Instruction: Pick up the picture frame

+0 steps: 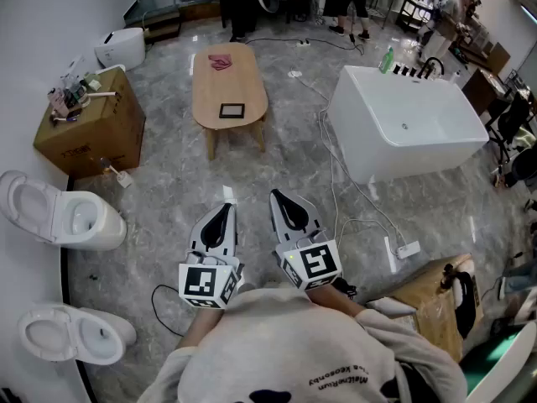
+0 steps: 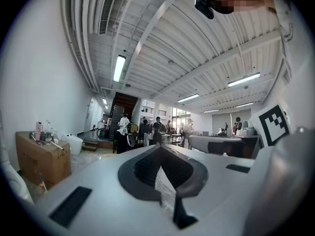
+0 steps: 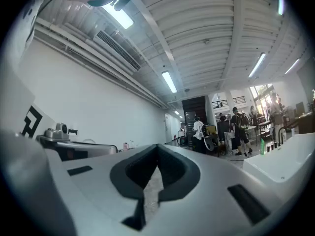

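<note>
Wooden worktop (image 1: 211,91): oval and low, on short legs; it stands on the grey marble floor (image 1: 168,183), far ahead of the person, near the top centre of the head view.
Picture frame (image 1: 232,110): small, with a dark edge; it lies flat on the near end of the worktop with nothing touching it.
Pink cloth (image 1: 221,61): crumpled at the far end of the same worktop, well apart from the picture frame.
Frame against the jaws: the picture frame is well apart from both pairs of jaws, with open floor between. It sits almost straight ahead of the left pair and a little to the left of the right pair's line.
Left gripper (image 1: 225,209): held low in front of the person's chest, pointing level towards the worktop, its marker cube at the rear.
Left jaws: pressed together at the tips; the dark pads meet and pinch nothing.
Right gripper (image 1: 278,196): just beside the left gripper, roughly parallel to it, with its tips slightly further forward.
Right jaws: closed tip to tip, holding and touching nothing.
White bathtub (image 1: 403,124): to the right of the worktop, apart from it.
Cardboard box (image 1: 88,128): to the left of the worktop, with small items on top.
Toilets: two white ones, one (image 1: 59,217) at the left edge and another (image 1: 67,334) nearer the person.
</note>
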A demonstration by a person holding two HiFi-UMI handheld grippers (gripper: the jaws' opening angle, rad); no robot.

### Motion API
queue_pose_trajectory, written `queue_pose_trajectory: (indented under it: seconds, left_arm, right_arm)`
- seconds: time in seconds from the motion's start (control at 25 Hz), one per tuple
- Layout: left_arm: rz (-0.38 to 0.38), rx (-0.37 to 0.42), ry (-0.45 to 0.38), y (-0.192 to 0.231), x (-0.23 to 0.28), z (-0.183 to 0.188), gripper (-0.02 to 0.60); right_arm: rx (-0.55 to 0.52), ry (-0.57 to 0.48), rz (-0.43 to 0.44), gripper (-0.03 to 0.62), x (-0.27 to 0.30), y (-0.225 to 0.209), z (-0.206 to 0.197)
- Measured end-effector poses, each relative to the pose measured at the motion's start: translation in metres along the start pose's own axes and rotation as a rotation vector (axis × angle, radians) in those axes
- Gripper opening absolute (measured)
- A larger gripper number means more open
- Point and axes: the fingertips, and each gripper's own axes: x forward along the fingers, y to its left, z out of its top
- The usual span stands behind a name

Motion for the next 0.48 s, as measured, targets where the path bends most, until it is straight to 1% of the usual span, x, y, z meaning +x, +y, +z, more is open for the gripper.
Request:
queue_pose_trajectory:
  seconds: [0.24,0.48]
  left_arm:
    - [0.018,0.009,-0.009,-0.014,0.017,-0.004,0.008]
    - [0.039,0.021,-0.014,-0.018,0.028,-0.001,0.008]
  right_arm:
    - [-0.012,-0.017,0.025,0.008,0.0,-0.02,0.001]
    - [0.011,-0.028,0.05,0.008,0.0,-0.027,-0.001]
